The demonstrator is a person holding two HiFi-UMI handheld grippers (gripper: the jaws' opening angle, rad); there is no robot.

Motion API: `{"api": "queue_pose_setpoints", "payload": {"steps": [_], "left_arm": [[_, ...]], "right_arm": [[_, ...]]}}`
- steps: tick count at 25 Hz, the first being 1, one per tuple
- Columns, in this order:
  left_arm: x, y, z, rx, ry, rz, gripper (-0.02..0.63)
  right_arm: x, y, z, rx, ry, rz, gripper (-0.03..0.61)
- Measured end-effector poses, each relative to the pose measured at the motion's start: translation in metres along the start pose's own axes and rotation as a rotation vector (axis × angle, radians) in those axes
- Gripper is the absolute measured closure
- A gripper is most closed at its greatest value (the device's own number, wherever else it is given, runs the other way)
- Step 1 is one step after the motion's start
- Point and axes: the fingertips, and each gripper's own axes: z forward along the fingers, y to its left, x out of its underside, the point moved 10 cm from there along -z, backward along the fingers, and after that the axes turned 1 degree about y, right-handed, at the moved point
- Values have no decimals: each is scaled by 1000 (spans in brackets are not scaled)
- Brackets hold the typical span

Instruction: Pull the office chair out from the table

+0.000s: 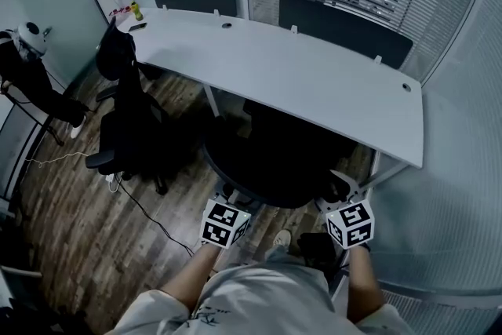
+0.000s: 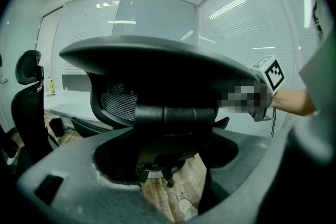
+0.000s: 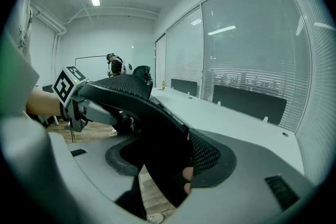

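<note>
The long white table (image 1: 314,74) runs across the room. The black office chair (image 1: 267,161) stands at its near edge, partly under the top, with its mesh backrest (image 3: 157,128) towards the person. A second black chair (image 1: 125,114) stands well apart at the left. Both forearms reach forward. The left gripper (image 1: 227,200) and right gripper (image 1: 343,196) each have their jaws clamped on the backrest's top rim, one at each end. A small yellow bottle (image 1: 136,11) stands on the table's far corner.

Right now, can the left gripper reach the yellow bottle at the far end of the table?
Probably not: the left gripper is at the chair, and the whole table lies between it and the bottle.
</note>
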Motion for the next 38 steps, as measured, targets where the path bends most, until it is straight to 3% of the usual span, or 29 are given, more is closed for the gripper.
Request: {"api": "queue_pose_setpoints", "payload": {"steps": [38], "left_arm": [[69,-41,-133,37,-19,13,282]], "right_arm": [[37,142,-84,64,-5,44,364]]}}
